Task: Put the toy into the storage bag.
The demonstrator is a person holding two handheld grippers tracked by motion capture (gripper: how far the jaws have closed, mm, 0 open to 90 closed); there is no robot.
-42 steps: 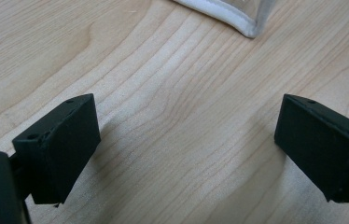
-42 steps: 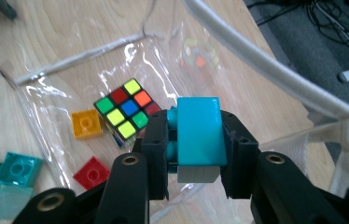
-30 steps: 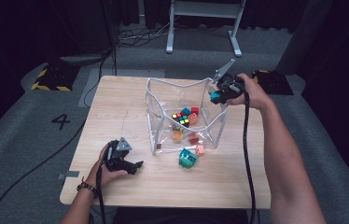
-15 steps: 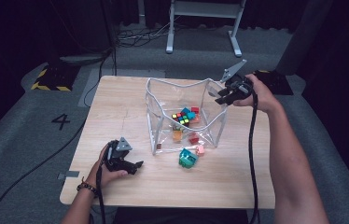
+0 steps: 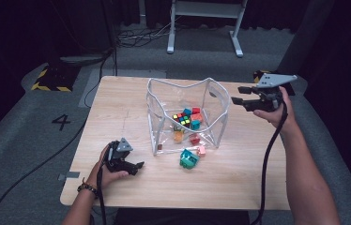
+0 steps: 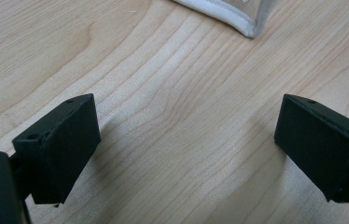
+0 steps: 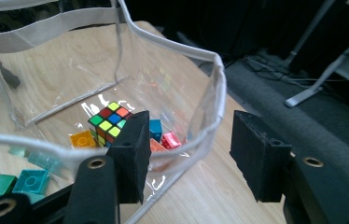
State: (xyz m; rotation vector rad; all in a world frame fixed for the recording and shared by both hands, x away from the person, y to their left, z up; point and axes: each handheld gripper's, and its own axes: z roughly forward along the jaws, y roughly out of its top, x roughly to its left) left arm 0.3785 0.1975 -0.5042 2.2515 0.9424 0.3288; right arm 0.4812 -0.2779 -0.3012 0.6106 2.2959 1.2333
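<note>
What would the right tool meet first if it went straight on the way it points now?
Probably the clear bag's white-trimmed rim: the right tool points at it, empty. Depth is unclear.

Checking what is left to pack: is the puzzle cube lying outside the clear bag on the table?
No, the puzzle cube sits inside the clear bag, among small coloured blocks, in the high view.
</note>
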